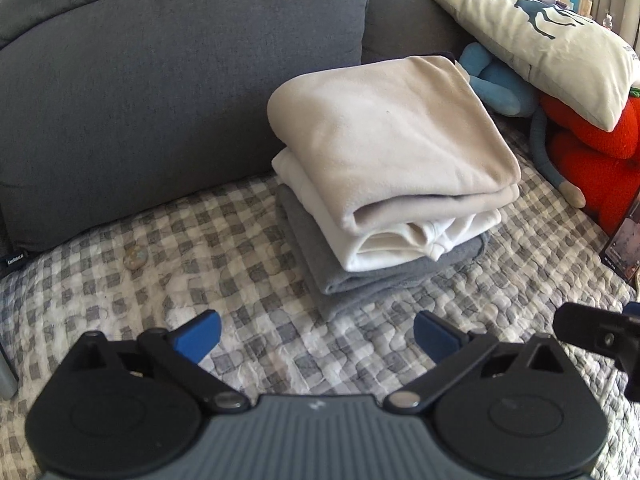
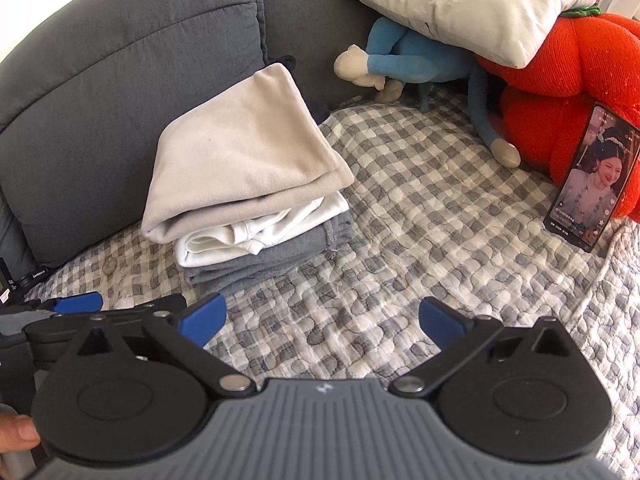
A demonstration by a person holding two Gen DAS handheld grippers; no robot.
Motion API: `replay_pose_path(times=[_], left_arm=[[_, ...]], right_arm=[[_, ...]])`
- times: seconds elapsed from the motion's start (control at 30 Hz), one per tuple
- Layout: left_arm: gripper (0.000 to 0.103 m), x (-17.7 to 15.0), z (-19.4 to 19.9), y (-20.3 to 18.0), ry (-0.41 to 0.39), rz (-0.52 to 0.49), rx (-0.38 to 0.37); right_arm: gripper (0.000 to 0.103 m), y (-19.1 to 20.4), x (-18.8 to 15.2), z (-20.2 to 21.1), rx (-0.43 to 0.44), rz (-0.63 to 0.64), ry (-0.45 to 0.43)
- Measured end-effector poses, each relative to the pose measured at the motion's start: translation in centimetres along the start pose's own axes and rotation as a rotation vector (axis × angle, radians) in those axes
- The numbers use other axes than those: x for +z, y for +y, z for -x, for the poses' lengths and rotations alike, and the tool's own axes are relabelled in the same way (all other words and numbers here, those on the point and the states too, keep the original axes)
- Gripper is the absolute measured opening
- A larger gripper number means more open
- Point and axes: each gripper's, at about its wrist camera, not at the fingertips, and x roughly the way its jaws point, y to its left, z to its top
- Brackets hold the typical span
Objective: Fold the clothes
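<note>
Left wrist view, left gripper (image 1: pixel 317 336) with fingers (image 1: pixel 199 335) spread wide and empty, stack of folded clothes (image 1: pixel 384 184) just ahead on the checkered quilt (image 1: pixel 192 248), right wrist view, right gripper (image 2: pixel 322 322) likewise released, stack ahead and left, phone (image 2: pixel 592 176) far right.

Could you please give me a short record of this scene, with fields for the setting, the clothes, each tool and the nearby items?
setting: grey sofa with a checked quilt over the seat
clothes: folded stack of three, beige top layer, white middle layer, grey bottom layer
left tool: open, nothing between its fingers, short of the stack
right tool: open, nothing between its fingers
nearby: cream pillow, blue plush, red plush, phone propped against the red plush, its screen lit
</note>
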Motion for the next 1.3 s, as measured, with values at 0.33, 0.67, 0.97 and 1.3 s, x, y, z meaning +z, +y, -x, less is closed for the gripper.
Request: replay_pose_path(times=[0.33, 0.67, 0.97, 1.3], left_arm=[[0.103, -0.1, 0.8, -1.0, -0.011, -0.004, -0.022], [0.103, -0.1, 0.9, -0.8, -0.008, -0.002, -0.023], [0.103, -0.1, 1.1, -0.7, -0.005, -0.007, -0.031], [0.103, -0.1, 1.1, -0.5, -0.003, 0.003, -0.038]], right_arm=[[0.103, 0.4, -0.4, 0.6, -0.004, 0.035, 0.026], [0.103, 0.4, -0.5, 0.7, -0.006, 0.035, 0.033], [0.103, 0.6, -0.6, 0.6, 0.005, 0.046, 0.048], [0.103, 0.8, -0.6, 0.5, 0.009, 0.048, 0.059]])
